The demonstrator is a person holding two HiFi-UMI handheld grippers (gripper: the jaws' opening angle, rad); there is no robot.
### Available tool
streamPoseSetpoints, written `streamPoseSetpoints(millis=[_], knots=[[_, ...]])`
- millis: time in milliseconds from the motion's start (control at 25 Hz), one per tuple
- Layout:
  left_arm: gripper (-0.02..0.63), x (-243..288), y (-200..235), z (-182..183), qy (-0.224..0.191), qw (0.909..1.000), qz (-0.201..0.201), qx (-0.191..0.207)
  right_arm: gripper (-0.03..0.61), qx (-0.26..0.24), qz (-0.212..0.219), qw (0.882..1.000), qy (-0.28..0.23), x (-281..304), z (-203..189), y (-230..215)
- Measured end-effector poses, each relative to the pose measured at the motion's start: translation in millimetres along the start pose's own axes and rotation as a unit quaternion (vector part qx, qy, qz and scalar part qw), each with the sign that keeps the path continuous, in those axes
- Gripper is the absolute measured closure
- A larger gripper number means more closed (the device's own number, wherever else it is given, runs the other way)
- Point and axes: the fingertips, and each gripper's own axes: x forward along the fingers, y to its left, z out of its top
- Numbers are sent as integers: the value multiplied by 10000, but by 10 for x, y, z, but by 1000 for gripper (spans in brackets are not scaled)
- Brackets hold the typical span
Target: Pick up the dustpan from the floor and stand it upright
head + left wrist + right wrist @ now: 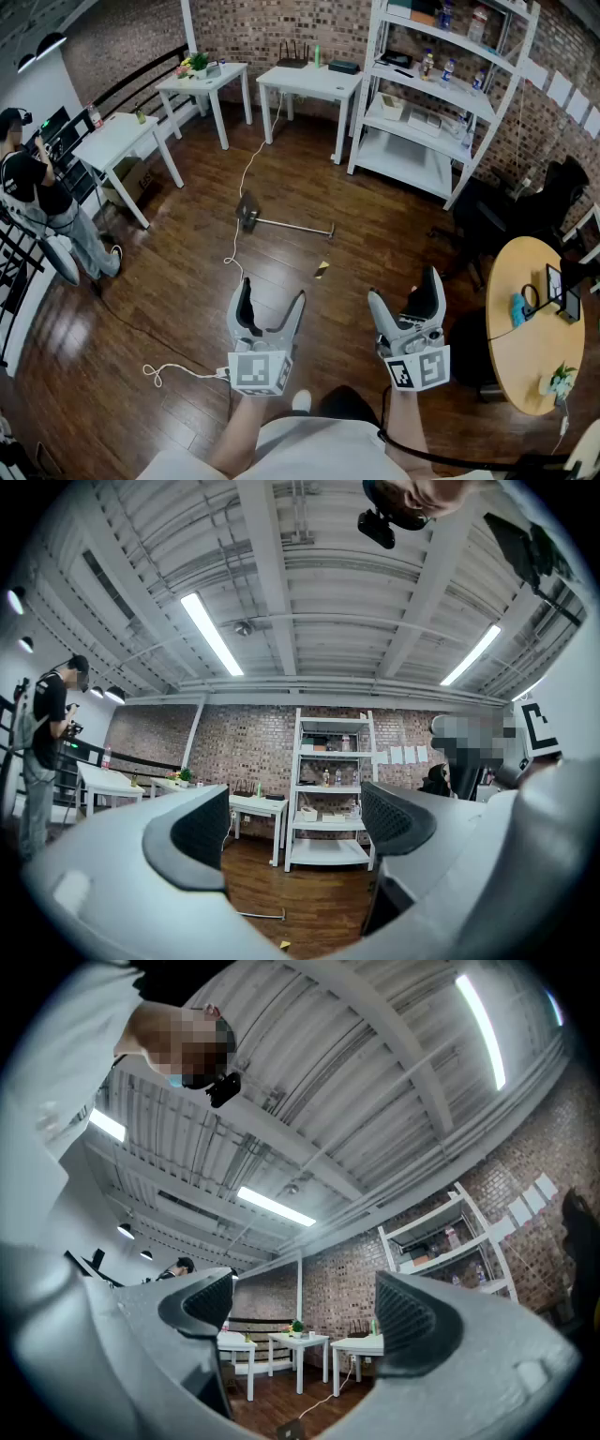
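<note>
On the wooden floor in front of the white shelving unit [405,157], toward its left end as the head view shows it, the dustpan [281,223] lies flat. Its pan end points away from the unit and its long handle points back toward it. A white cable [246,178] runs across the floor beside the pan end. A small yellow scrap [322,270] lies farther out from the unit than the handle tip.

Left gripper [272,292]: jaws spread wide, nothing between the pads, only floor and the shelving unit visible through the gap. Held in the air, well apart from the dustpan, on the side away from the unit.

Right gripper [405,289]: jaws likewise spread wide and empty, tilted upward, so its own view takes in mostly ceiling. Also well short of the dustpan, level with the left gripper.

Neither gripper touches the dustpan.
</note>
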Motion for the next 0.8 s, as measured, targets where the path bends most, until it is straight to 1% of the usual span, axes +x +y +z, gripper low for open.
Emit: streamPoseSetpoints(millis=[120,200,320,440,560,640,720,800], knots=[[160,430,182,-142,46,10000,80,1,126,-157,-65,9997,185,432,-268,-242],[160,815,299,-263,59,9999,128,19,127,-350,-105,9989,294,754,-493,-457],[160,1431,471,-425,52,9996,192,195,174,-485,-178,9976,469,1212,-890,-832],[160,2130,632,-538,77,9991,234,356,184,-500,-239,9966,612,1759,-1269,-1260],[160,2887,689,-615,115,9986,207,473,186,-592,-215,9956,698,2309,-1557,-1700],[160,3291,682,-704,182,9985,156,486,186,-622,-244,9952,712,2567,-1714,-1953],[158,3672,659,-804,275,9984,50,495,186,-556,-251,9954,733,2799,-1872,-2167],[155,3995,643,-923,462,9978,-63,467,186,-428,-185,9952,860,3009,-2055,-2299]])
